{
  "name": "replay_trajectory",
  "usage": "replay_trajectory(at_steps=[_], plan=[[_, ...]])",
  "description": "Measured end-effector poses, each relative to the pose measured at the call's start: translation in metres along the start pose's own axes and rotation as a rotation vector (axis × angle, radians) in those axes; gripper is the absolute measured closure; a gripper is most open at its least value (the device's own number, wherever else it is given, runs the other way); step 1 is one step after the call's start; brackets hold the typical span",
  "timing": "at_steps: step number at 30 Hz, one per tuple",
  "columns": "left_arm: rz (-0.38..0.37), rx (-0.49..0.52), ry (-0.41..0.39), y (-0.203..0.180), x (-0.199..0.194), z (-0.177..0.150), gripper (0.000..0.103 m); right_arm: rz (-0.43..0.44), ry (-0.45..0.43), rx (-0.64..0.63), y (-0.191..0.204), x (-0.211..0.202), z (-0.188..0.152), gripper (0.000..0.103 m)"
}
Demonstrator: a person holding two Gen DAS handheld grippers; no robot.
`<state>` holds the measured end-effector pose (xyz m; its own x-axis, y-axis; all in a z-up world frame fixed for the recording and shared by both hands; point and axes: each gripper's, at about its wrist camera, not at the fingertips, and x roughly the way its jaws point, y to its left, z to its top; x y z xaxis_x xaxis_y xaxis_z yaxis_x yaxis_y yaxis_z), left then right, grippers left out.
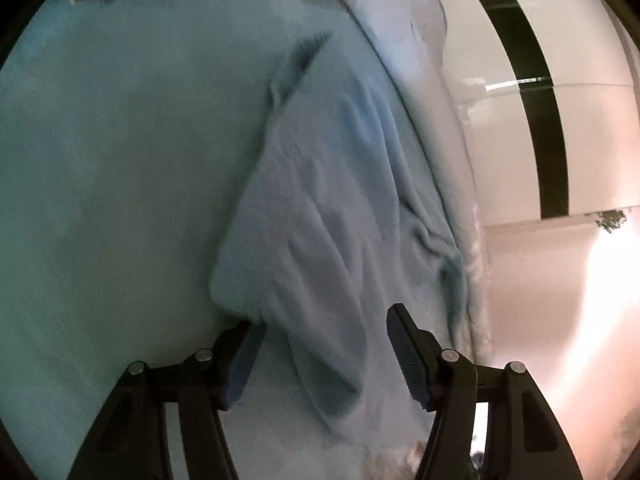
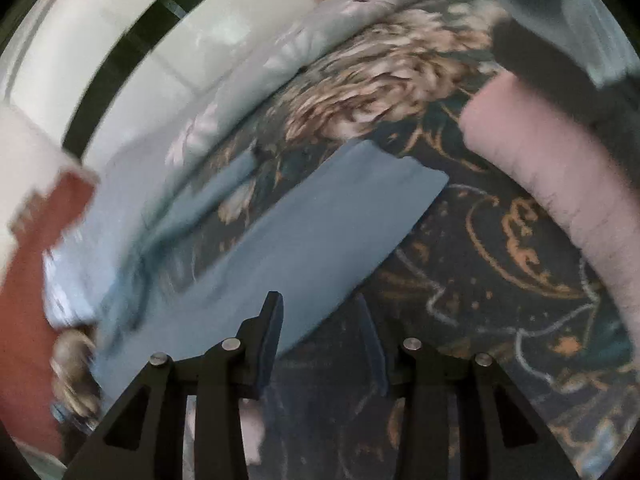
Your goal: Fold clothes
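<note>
A light blue garment (image 1: 160, 160) fills the left wrist view, with a creased fold (image 1: 320, 216) running down its middle. My left gripper (image 1: 326, 316) is open over that fold. Its left finger (image 1: 240, 364) sits at the fold's edge and the right finger (image 1: 404, 356) stands clear of the cloth. In the right wrist view a flat blue part of the garment (image 2: 320, 232) lies on a dark patterned bedspread (image 2: 500, 280). My right gripper (image 2: 318, 300) is open at its near edge, with no cloth pinched. A person's bare forearm (image 2: 560, 192) crosses the right side.
A pale floral pillow or duvet (image 2: 248, 72) lies along the far side of the bed. A white wall panel with a dark stripe (image 1: 548, 120) stands beyond the bed edge. A red-brown object (image 2: 28, 280) is at the left of the right wrist view.
</note>
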<state>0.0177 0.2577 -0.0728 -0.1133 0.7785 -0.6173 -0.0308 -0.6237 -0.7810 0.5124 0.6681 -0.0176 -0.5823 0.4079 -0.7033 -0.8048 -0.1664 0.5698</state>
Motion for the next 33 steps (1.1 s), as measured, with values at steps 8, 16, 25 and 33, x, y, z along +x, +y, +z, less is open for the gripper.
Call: replay_trajectory(at_steps=[8,16,25,33], plan=[[-0.049,-0.064,-0.078,0.029,-0.026,0.013,0.089,0.097,-0.073,0.141,-0.011,0.015,0.01,0.067],[-0.078,-0.007,-0.162,0.021,-0.068,0.023,0.094,0.132,-0.075,0.138,0.007,0.01,0.011,0.099],[-0.023,0.133,-0.232,0.029,-0.124,0.014,0.094,0.173,-0.127,-0.034,0.038,-0.068,-0.041,0.099],[0.029,0.19,-0.211,0.07,-0.144,0.002,0.094,0.092,-0.074,-0.036,0.003,-0.085,-0.095,0.099]])
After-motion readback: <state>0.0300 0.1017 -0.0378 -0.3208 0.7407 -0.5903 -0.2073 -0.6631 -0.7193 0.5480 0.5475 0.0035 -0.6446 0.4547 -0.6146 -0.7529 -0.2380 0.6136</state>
